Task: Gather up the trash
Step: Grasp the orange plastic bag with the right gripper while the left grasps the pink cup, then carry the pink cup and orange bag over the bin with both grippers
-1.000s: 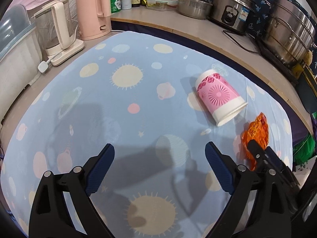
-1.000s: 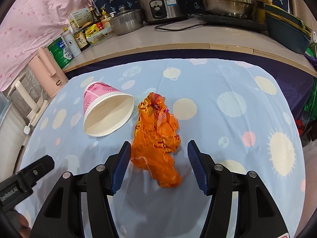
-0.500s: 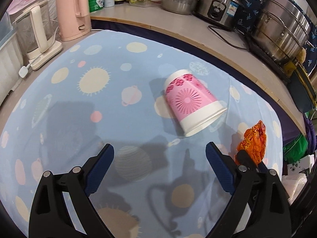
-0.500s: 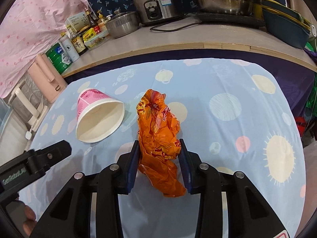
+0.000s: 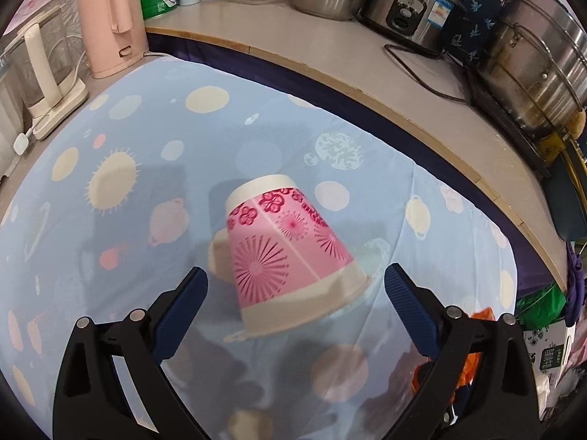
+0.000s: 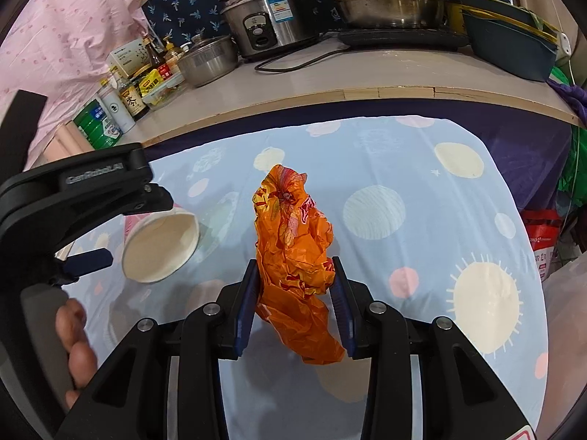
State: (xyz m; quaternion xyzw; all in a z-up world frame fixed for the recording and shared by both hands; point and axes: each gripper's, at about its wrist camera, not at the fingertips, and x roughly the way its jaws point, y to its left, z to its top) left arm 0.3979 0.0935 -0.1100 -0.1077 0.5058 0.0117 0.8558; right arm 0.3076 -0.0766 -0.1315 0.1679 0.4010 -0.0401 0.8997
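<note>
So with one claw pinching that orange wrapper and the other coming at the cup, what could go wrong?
The right gripper pinches only the crumpled orange wrapper's lower part; thin plastic might slip out. The pink paper cup lies on its side between the left gripper's open fingers, so it could roll away or crush.

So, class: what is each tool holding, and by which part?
Right tool clamps the orange wrapper around its crumpled middle. Left tool holds nothing, open around the pink cup.

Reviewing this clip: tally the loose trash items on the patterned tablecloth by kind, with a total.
Paper cup, pink, lying on its side: 1
Crumpled orange plastic wrapper, clamped in the right hand-held gripper: 1
Total: 2
</note>
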